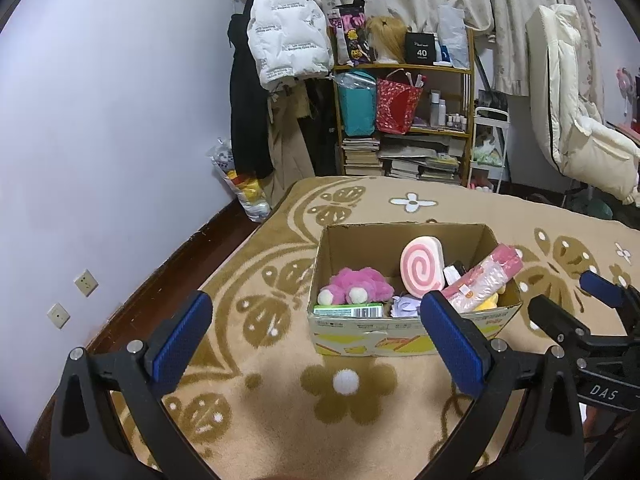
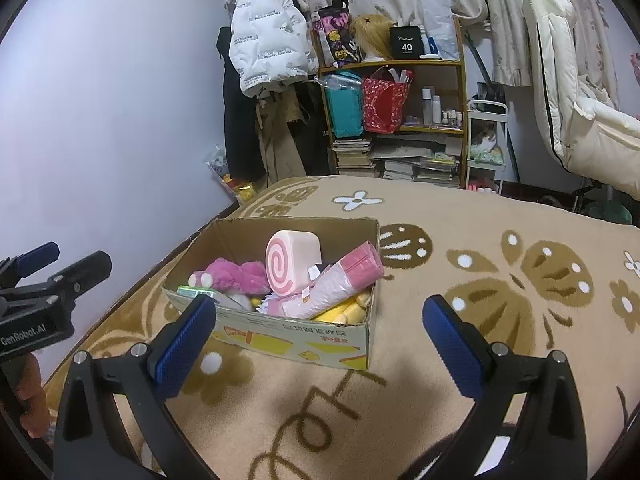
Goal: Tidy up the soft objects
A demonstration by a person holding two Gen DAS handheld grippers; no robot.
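Observation:
An open cardboard box sits on a beige patterned blanket. In it lie a pink plush toy, a pink swirl cushion, a pink wrapped roll, a yellow soft toy and a green packet. My left gripper is open and empty, just in front of the box. My right gripper is open and empty, in front of the box and to its right; it shows in the left wrist view.
The blanket covers a bed that ends at the lavender wall on the left. Beyond the bed stand a wooden shelf with bags and books, hanging coats and a white cart.

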